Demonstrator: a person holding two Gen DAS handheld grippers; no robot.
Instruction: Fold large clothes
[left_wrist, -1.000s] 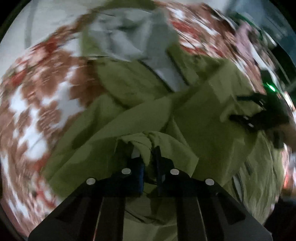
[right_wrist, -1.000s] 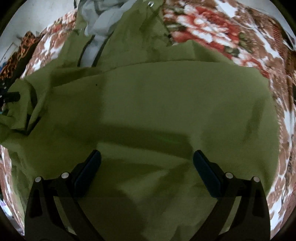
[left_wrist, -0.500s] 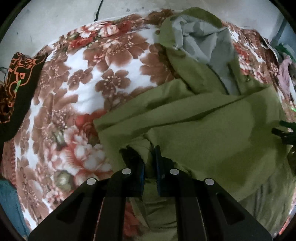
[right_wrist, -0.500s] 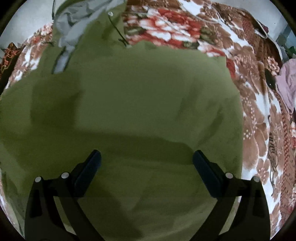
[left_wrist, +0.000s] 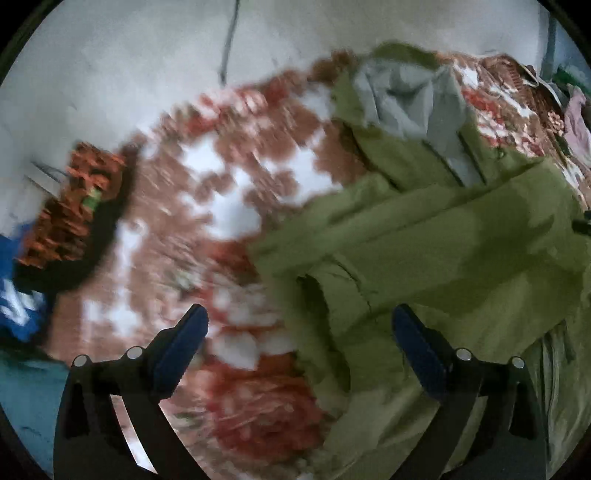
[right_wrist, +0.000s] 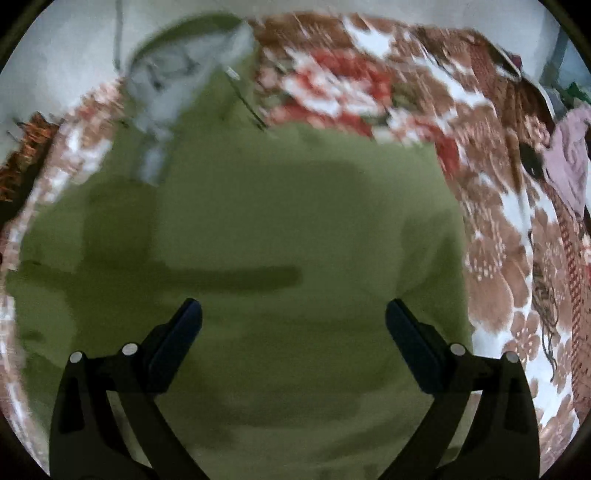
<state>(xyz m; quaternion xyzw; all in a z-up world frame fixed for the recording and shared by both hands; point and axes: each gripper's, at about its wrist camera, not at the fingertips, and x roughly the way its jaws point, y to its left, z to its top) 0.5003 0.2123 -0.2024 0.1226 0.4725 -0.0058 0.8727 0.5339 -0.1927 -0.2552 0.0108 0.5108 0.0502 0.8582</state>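
Observation:
An olive green jacket (left_wrist: 436, 243) with a grey lining (left_wrist: 410, 99) lies folded over on a floral blanket (left_wrist: 229, 192). My left gripper (left_wrist: 299, 328) hovers over the jacket's left edge, its jaws opening wide, and the fabric lies loose below them, not pinched. In the right wrist view the same green jacket (right_wrist: 280, 229) fills the middle, smooth and flat, its grey lining (right_wrist: 173, 81) at the top left. My right gripper (right_wrist: 293, 325) stands open above the cloth with nothing between its fingers.
The floral blanket (right_wrist: 491, 206) spreads around the jacket. A black and orange cloth (left_wrist: 81, 206) and a blue one (left_wrist: 14, 291) lie at the left. A pink garment (right_wrist: 569, 158) sits at the far right. A pale wall (left_wrist: 147, 62) rises behind.
My left gripper let go of the bunched green fabric and its jaws spread wide; it also drew up and leftward. The right gripper stayed open and rose a little over the flat jacket.

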